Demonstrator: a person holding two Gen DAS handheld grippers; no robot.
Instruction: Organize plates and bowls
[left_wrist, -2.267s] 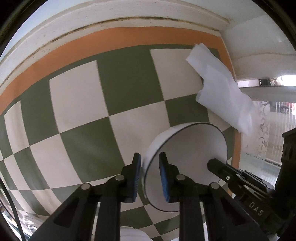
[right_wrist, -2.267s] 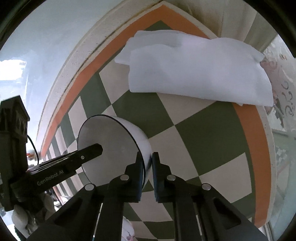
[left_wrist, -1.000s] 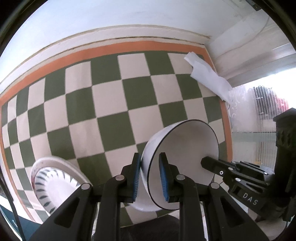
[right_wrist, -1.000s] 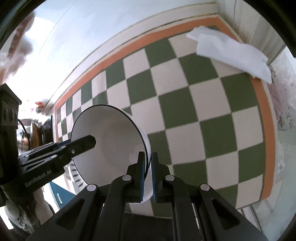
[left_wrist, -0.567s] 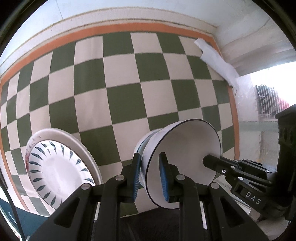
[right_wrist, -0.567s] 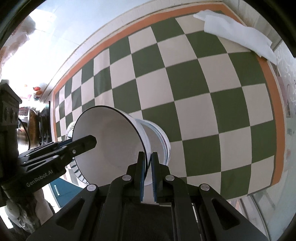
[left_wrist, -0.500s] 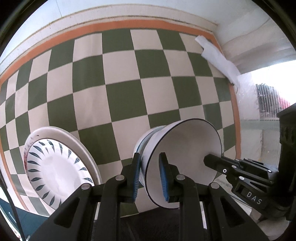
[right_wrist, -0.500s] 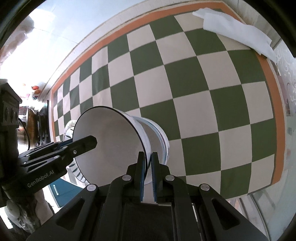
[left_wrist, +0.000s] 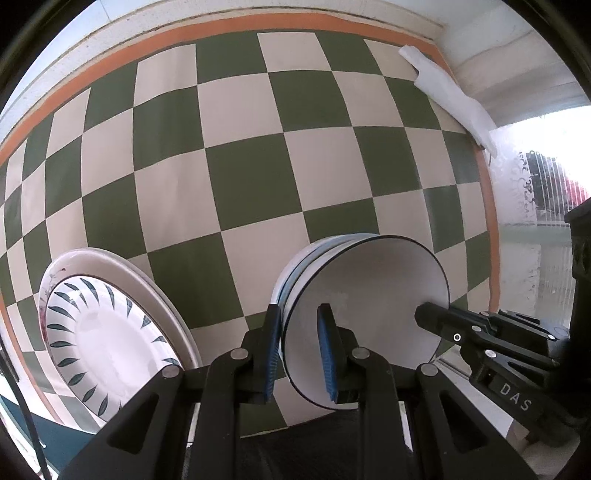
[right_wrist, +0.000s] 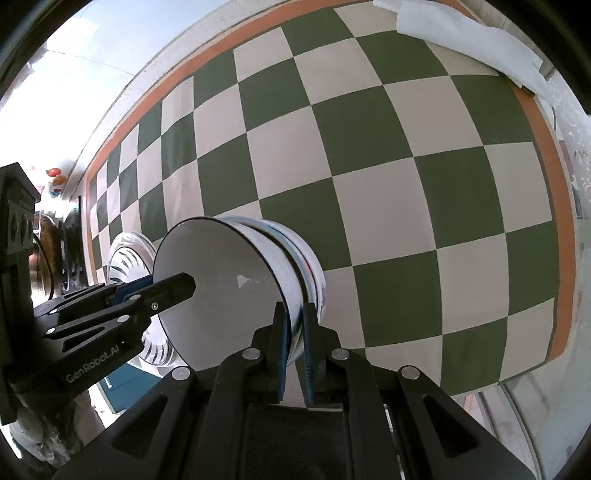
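Note:
A white bowl (left_wrist: 369, 306) with a thin dark rim sits down in a second white bowl (left_wrist: 295, 264) on the green-and-cream checked cloth. My left gripper (left_wrist: 299, 354) is shut on the near left part of its rim, one blue pad inside and one outside. In the right wrist view the same white bowl (right_wrist: 218, 284) is pinched at its right rim by my right gripper (right_wrist: 295, 343), shut on it. The lower bowl (right_wrist: 314, 273) shows blue bands. A stack of plates (left_wrist: 110, 332) with dark leaf marks lies to the left.
A folded white cloth (left_wrist: 450, 96) lies at the far right corner of the checked table (left_wrist: 240, 166), by an orange border and a pale wall. The table's near edge runs just under the bowls. The stack of plates (right_wrist: 125, 254) shows behind the left gripper.
Both grippers have come down with the white bowl. It now sits nested in the second bowl, which has come into view beneath it. The plates have moved further into view.

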